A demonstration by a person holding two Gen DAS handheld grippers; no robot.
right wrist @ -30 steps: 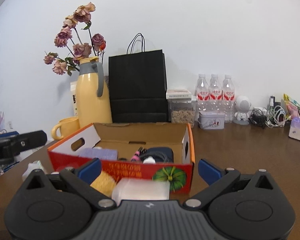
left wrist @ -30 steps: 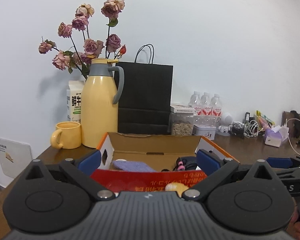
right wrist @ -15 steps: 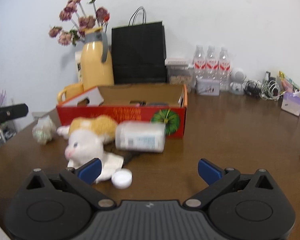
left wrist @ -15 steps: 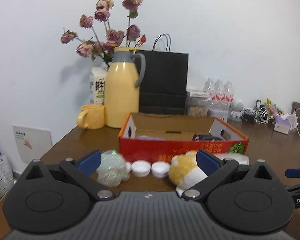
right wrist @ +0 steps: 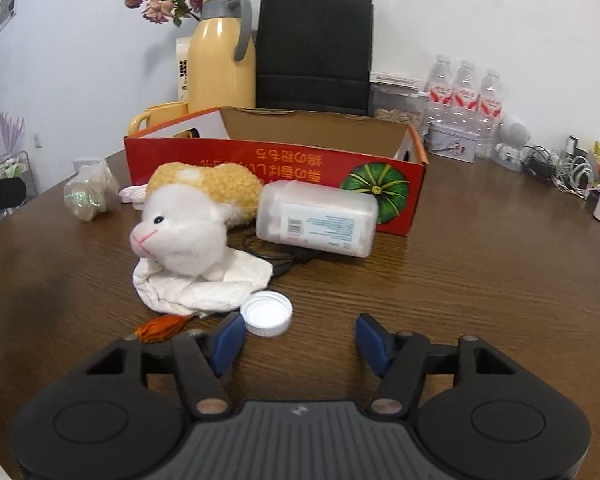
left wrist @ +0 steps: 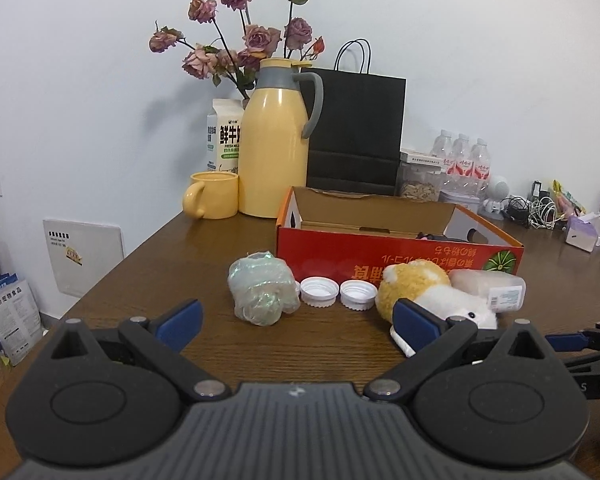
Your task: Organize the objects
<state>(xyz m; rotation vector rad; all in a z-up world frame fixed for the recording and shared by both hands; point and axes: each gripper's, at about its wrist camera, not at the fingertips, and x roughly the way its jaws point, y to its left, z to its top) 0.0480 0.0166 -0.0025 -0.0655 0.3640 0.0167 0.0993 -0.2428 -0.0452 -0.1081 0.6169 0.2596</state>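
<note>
A red and orange cardboard box (left wrist: 400,254) (right wrist: 276,168) stands open on the brown table. In front of it lie a plastic-wrapped bundle (left wrist: 262,294) (right wrist: 87,194), two white caps (left wrist: 320,291), a yellow and white plush toy (left wrist: 424,292) (right wrist: 192,216) on a white cloth (right wrist: 204,286), a clear plastic jar on its side (right wrist: 318,220) (left wrist: 492,290), another white cap (right wrist: 266,313) and an orange scrap (right wrist: 160,326). My left gripper (left wrist: 298,320) is open and empty, back from the bundle. My right gripper (right wrist: 300,338) is open and empty, just behind the single cap.
At the back stand a yellow jug (left wrist: 274,144) with dried roses, a yellow mug (left wrist: 212,195), a milk carton (left wrist: 224,138), a black paper bag (left wrist: 356,128), water bottles (right wrist: 466,92), a tin (right wrist: 452,145) and cables (right wrist: 560,168). The table's left edge (left wrist: 112,276) is near.
Both grippers have pulled back from the box and tilted down. The loose things in front of the box have come into view. The right gripper's fingers stand closer together.
</note>
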